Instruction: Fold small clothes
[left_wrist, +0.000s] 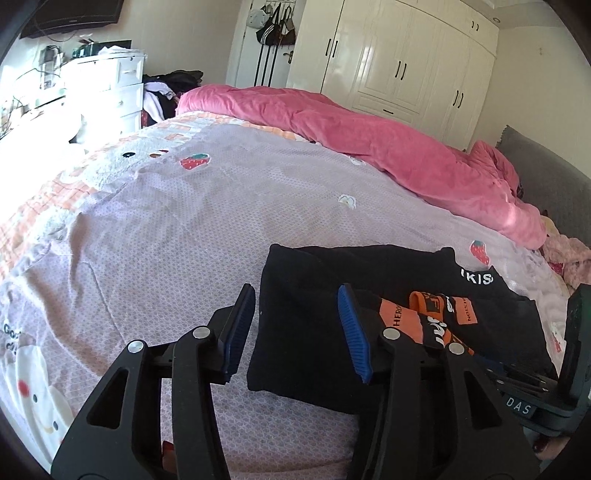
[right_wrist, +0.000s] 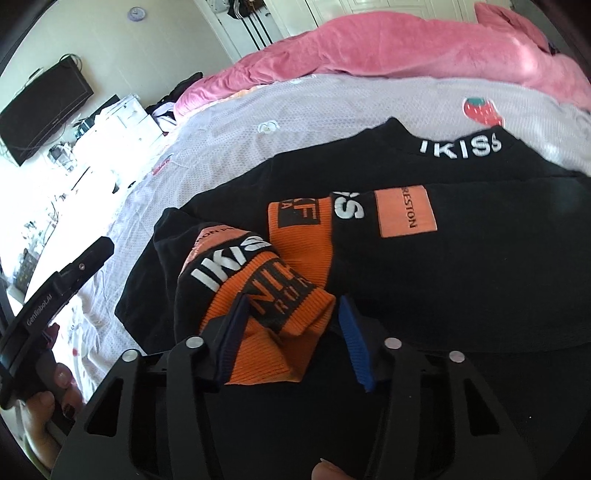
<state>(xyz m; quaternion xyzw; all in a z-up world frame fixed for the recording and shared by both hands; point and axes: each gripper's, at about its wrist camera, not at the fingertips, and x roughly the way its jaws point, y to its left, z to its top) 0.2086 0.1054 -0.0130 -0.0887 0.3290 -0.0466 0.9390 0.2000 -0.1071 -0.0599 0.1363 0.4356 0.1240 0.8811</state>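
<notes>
- Left wrist view: left tool (left_wrist: 297, 328) stands released, blue pads apart with nothing pressed between them; the left edge of the black garment (left_wrist: 317, 332) lies beyond the gap.
- Garment lies folded flat on the lilac bedsheet (left_wrist: 184, 229), near the front edge of the bed; white "IKIS" lettering on its far edge, orange cuffs (left_wrist: 424, 317) on top.
- Pink quilt (left_wrist: 369, 144) is bunched along the far side of the bed; white wardrobe (left_wrist: 399, 62) behind it.
- Right wrist view: right tool (right_wrist: 291, 332) has an orange ribbed cuff (right_wrist: 273, 325) between its pads. Left pad touches the cuff; right pad appears just clear, so a firm clench cannot be confirmed.
- Second orange cuff (right_wrist: 299, 229) lies just beyond, on the black garment (right_wrist: 461, 277).
- Left tool's finger (right_wrist: 92, 254) shows at the left edge, over the bedsheet (right_wrist: 229, 147).
- A fingertip (right_wrist: 328, 470) shows at the bottom edge.
</notes>
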